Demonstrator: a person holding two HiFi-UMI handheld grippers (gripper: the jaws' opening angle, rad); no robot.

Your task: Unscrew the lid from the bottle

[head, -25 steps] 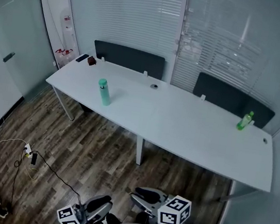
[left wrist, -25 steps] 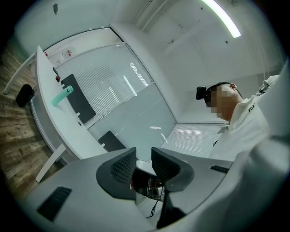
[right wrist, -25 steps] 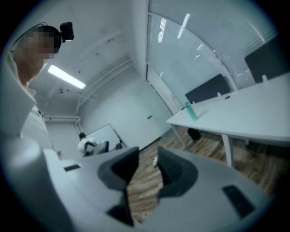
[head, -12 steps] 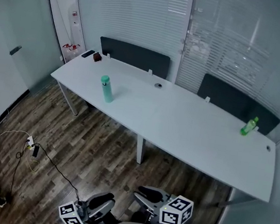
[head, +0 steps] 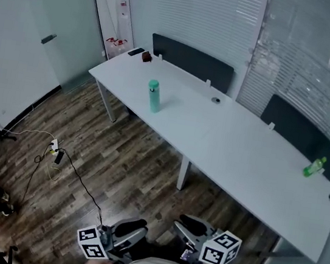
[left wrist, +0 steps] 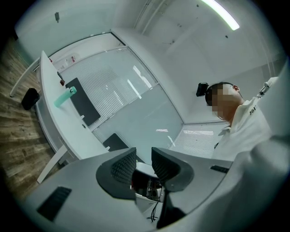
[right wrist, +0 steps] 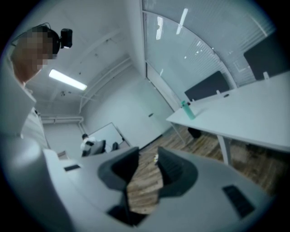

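task not begun. teal bottle (head: 153,96) stands upright on white table (head: 242,152), lid seems on, well apart from both grippers. left gripper (left wrist: 142,164), right gripper (right wrist: 147,168): jaws narrowly apart, empty. reaching, gripping, unscrewing all left.

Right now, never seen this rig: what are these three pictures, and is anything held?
No robot: a person holds a two-jaw tool in each hand. The head view looks down from the person's head at the left gripper and right gripper, short of the long white table. Each other picture comes from a camera riding on one gripper. On the table stand a teal bottle and, far to the right, a green bottle. Both pairs of jaws stand apart, nothing between them.
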